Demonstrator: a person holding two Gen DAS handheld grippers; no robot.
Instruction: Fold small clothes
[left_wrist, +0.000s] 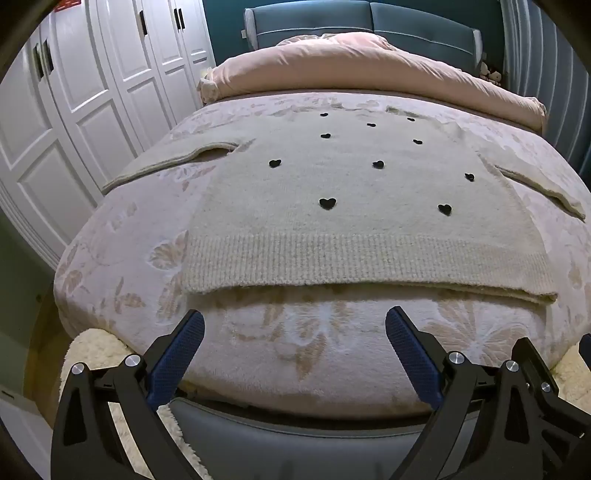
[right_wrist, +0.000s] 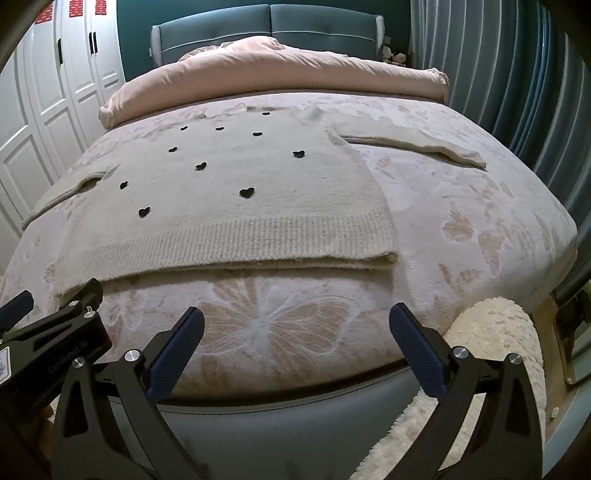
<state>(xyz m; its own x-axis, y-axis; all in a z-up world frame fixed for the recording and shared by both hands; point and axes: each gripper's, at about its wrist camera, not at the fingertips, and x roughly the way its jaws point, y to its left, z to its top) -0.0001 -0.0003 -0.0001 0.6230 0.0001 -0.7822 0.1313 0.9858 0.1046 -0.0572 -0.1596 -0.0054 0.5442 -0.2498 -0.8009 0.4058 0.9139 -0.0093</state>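
On the bed (left_wrist: 122, 295), seen from the left wrist, a beige sweater (left_wrist: 354, 206) with black hearts lies flat, sleeves out to both sides, while the left gripper (left_wrist: 294, 345) hangs near its ribbed hem, fingers wide and empty. From the right wrist, the right gripper (right_wrist: 296, 345) hangs near the sweater's (right_wrist: 258, 184) hem, spread wide, holding nothing.

Floral bedspread (left_wrist: 122, 258), pink duvet (left_wrist: 332, 70), white wardrobe (left_wrist: 74, 92)
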